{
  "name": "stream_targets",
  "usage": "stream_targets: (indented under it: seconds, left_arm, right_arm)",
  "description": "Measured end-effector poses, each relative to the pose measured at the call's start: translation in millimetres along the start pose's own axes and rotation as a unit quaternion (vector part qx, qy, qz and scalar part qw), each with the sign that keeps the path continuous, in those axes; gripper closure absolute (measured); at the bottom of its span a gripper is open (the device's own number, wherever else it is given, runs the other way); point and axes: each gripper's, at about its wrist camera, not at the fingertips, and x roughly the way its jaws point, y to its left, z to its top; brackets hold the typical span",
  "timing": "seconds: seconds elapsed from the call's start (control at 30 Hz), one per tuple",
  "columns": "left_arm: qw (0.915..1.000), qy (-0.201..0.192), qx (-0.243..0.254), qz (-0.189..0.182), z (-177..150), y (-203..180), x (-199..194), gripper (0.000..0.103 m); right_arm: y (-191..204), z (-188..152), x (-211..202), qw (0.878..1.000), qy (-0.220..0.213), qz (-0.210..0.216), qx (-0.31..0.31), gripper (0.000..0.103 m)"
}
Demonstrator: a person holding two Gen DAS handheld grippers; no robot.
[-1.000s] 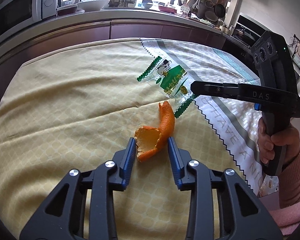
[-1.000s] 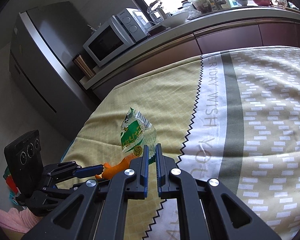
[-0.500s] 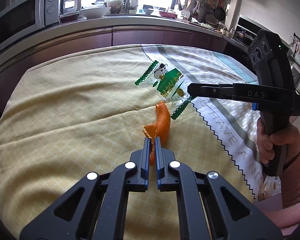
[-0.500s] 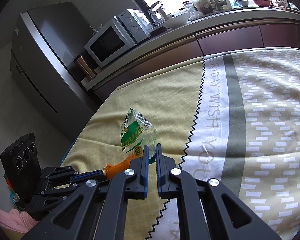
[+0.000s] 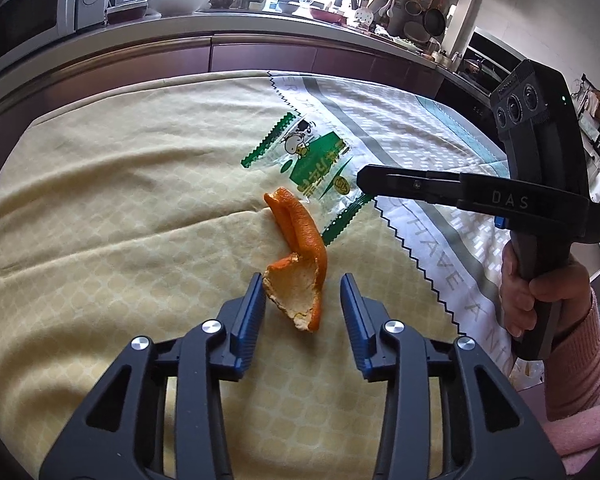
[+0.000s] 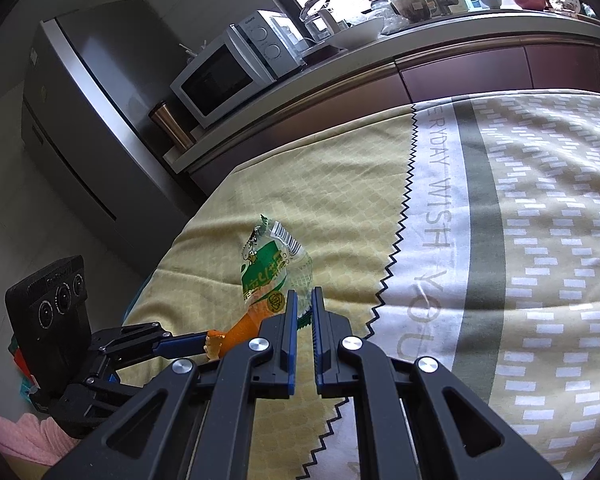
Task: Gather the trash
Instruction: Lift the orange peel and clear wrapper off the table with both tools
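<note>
A curled orange peel lies on the yellow tablecloth. My left gripper is open, with its near end between the two blue pads. A clear and green snack wrapper lies just beyond the peel. My right gripper is shut and empty, its tips over the wrapper's near edge. In the left wrist view the right gripper comes in from the right, held by a hand in a pink sleeve. The peel and left gripper also show in the right wrist view.
The cloth has a white and grey patterned part on the right. A kitchen counter with a microwave, bowls and utensils runs behind the table. A grey fridge stands at the left.
My left gripper was open a second ago, then shut on the peel's edge, and is now open again around the peel lying on the cloth. The right gripper has stayed still.
</note>
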Motion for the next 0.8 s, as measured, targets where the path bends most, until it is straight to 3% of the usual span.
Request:
stream_targets:
  seconds: [0.03, 0.07, 0.17, 0.8]
  left_arm:
    - [1.0000, -0.001, 0.001, 0.004, -0.2, -0.6, 0.5, 0.072]
    - [1.0000, 0.001, 0.001, 0.006, -0.1, -0.6, 1.7, 0.085]
    - [0.9999, -0.006, 0.002, 0.013, -0.6, -2.2, 0.0, 0.088]
    - [0.9973, -0.045, -0.013, 0.058, -5.7, 21.9, -42.8, 0.091]
  right_arm:
    - [0.3, 0.2, 0.5, 1.000, 0.000, 0.000, 0.000, 0.097]
    - [0.4, 0.3, 0.5, 1.000, -0.001, 0.000, 0.000, 0.097]
    - [0.7, 0.0, 0.9, 1.000, -0.001, 0.000, 0.000, 0.097]
    - [15.4, 5.7, -5.3, 0.999, -0.024, 0.021, -0.009, 0.097]
